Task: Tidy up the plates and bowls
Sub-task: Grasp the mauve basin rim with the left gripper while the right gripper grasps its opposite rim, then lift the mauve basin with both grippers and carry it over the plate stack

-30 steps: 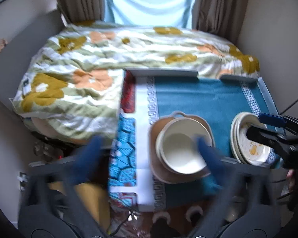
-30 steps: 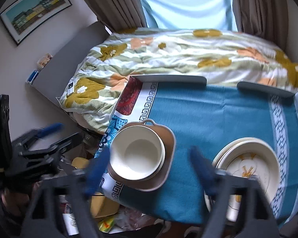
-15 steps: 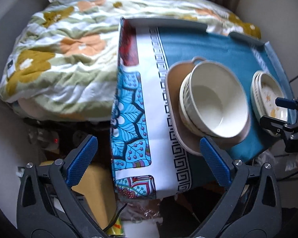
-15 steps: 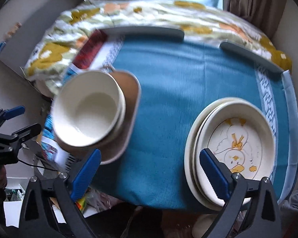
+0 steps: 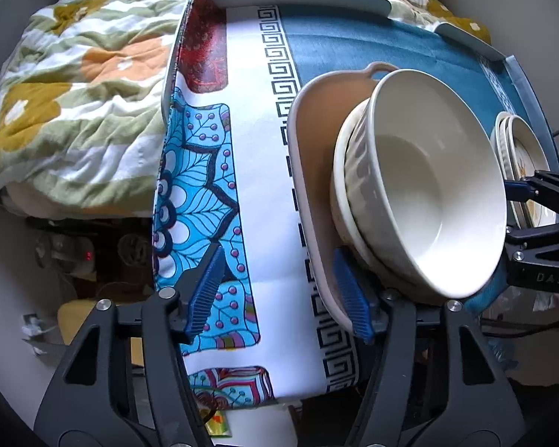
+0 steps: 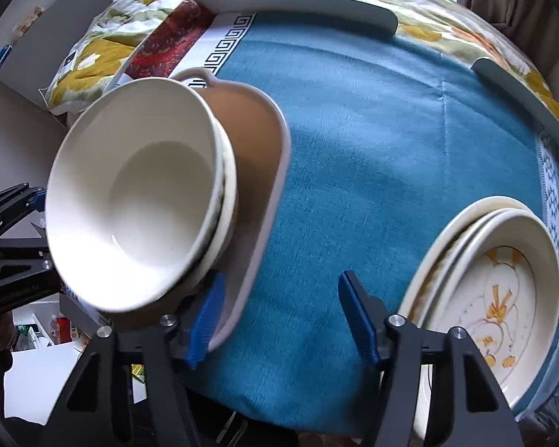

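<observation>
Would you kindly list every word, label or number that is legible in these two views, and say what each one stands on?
"DAS": embossed on the black body of the right gripper, seen in the left wrist view.
Embossed lettering on the left gripper, in the right wrist view: too blurred to read.
Nothing else legible.

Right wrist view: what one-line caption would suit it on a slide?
Right gripper over the blue tablecloth, between stacked white bowls on a tan tray and flowered plates.

Both grippers dropped closer to table, now pointing steeply down. Left gripper and right gripper jaws just narrowed from wide, each straddling an edge of brown rectangular handled tray w/ stacked white bowls.
</observation>
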{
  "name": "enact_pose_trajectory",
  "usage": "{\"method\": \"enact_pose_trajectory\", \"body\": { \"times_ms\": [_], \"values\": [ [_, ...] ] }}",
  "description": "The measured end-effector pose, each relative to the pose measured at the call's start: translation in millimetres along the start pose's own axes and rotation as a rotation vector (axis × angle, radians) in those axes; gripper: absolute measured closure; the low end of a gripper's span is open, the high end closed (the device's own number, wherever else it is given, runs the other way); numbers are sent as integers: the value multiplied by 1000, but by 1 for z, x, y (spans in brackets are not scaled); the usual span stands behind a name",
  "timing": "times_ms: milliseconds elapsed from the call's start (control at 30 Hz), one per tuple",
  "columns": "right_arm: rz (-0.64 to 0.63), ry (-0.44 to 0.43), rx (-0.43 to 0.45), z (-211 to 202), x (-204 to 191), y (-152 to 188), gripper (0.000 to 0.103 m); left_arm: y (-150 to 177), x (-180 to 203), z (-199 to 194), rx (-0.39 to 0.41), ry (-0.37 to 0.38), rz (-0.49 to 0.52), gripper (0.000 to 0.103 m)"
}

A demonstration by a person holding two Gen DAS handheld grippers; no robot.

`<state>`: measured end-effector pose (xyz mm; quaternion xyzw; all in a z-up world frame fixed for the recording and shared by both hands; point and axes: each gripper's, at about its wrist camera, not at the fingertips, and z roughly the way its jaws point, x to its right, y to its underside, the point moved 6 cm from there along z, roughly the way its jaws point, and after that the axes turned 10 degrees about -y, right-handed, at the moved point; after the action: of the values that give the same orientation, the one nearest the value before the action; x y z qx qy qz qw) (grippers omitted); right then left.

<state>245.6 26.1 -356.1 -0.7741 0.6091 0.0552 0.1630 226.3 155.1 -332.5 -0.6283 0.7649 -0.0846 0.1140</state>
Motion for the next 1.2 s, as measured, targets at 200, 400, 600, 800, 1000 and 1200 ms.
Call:
{"method": "enact_pose_trajectory", "body": {
  "times_ms": [200,400,600,800,1000,1200],
  "values": [
    [-30,-25,-20,9,-5,-3,63,-4,6,6,-9,12,21,66],
    [-73,-63,-20,22,-17,-4,83,-3,23,19,-32,58,50,89],
    [-120,-60,14,24,-24,-4,92,-3,31,14,14,36,76,95],
    [-115,-51,51,19,-27,-4,92,-7,35,6,48,2,105,95],
    [-107,-25,109,-7,-24,-6,92,-23,39,-16,89,5,115,95],
    [-73,10,186,-58,-14,-7,92,-46,60,-55,159,20,153,95]
  ]
}}
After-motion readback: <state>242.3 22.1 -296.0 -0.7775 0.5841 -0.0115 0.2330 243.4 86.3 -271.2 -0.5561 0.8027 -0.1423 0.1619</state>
